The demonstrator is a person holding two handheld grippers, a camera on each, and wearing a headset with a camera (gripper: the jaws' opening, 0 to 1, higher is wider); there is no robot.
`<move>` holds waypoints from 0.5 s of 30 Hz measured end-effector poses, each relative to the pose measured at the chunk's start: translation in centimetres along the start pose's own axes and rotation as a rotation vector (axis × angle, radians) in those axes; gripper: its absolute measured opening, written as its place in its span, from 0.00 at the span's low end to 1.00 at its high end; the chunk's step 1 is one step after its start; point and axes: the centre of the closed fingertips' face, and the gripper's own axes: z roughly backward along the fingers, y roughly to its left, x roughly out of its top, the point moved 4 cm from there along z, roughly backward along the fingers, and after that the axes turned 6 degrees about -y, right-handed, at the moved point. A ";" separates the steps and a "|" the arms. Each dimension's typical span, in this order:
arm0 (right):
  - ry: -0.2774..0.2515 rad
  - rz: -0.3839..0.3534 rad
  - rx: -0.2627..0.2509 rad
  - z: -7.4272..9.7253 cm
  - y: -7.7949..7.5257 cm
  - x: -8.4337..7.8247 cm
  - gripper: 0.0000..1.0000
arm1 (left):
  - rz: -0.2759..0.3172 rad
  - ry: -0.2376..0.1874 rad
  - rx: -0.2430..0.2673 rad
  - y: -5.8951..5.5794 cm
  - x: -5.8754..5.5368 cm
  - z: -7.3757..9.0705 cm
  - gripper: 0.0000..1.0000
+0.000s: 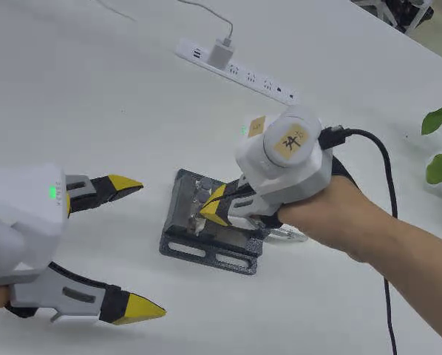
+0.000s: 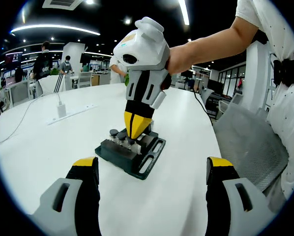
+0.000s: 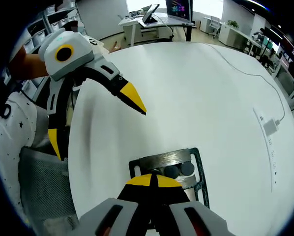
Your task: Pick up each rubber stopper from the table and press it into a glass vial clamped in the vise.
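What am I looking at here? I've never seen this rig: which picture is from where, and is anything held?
There is no robot arm: a person holds a two-jaw tool in each hand. The head view comes from a headset camera looking down at the white table. The two round views come from cameras riding on each tool, looking along its jaws. The left tool is open, off to the side, with nothing between its jaws. The right tool has its jaws together, tips down at the glass vials clamped in the dark vise. Some vials carry dark stoppers. Whether the right tool's tips pinch a stopper I cannot tell. A power strip lies further back.
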 end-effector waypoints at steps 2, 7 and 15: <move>0.004 0.002 0.004 0.0 0.0 0.0 0.00 | -0.002 0.000 -0.002 0.0 0.0 -0.1 0.89; 0.022 0.026 0.003 -0.1 0.0 0.1 0.00 | -0.001 -0.002 -0.004 0.0 0.0 -0.2 0.89; 0.051 0.056 0.009 -0.2 0.0 0.3 0.00 | 0.001 -0.006 -0.001 0.1 0.0 -0.2 0.89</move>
